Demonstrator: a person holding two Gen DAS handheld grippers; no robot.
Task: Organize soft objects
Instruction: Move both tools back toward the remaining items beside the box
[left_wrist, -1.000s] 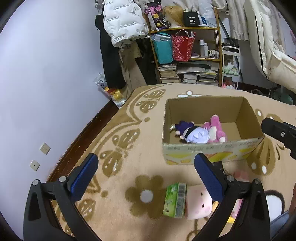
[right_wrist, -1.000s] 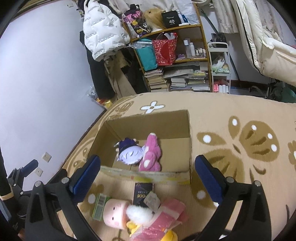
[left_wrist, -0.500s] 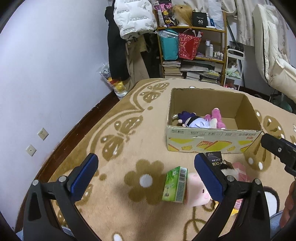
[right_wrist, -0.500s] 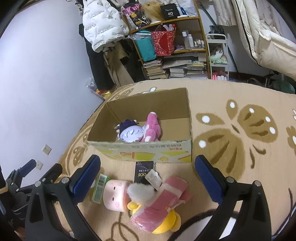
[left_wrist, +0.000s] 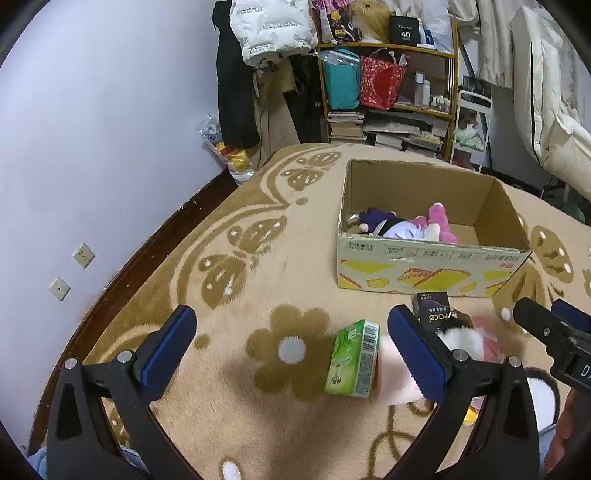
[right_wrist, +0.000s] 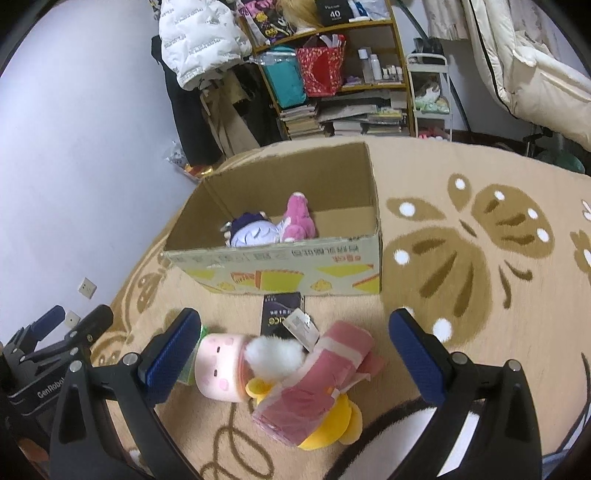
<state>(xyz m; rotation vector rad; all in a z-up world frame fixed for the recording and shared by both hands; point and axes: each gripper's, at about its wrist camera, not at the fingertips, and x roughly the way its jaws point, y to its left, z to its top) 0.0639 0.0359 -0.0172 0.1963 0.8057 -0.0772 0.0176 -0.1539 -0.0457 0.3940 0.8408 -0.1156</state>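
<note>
While the pink plush doll lies on the rug at lower centre of the right wrist view, beside a green pack and black box, right gripper hangs spread wide over it; left gripper spread too, empty; cardboard box above holds purple plush and pink plush

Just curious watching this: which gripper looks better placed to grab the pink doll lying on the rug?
Probably the right gripper: it is open with the pink doll between its fingers. The left gripper sits off to the side, nearer the green pack.
</note>
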